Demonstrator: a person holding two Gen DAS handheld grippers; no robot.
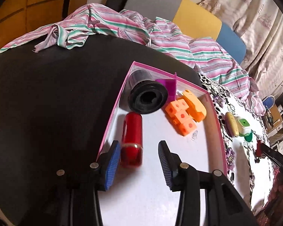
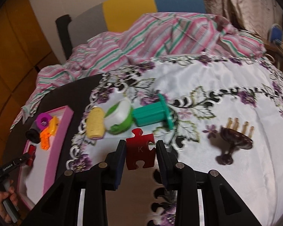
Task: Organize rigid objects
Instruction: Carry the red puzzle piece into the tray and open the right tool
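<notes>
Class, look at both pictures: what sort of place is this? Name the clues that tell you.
Probably a room in a home: a floral tablecloth over the table, a striped cloth heaped behind, curtains and a multicoloured chair.

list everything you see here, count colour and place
shallow pink-walled box: 1, pink rim, white floor, on dark surface
red plastic cylinder: 1, red, in box, free between left fingers
black ribbed cylinder: 1, black, box far end
orange cube blocks: 1 cluster, orange, in box
orange plastic toy: 1, orange, beside cubes
purple plastic piece: 1, purple, in box
red puzzle piece marked K: 1, red, in right gripper
yellow textured cylinder: 1, yellow, floral cloth
green-white container: 1, floral cloth
teal flanged plunger: 1, teal, floral cloth
brown hair claw: 1, brown, floral cloth
left gripper: open
right gripper: shut on puzzle piece
</notes>
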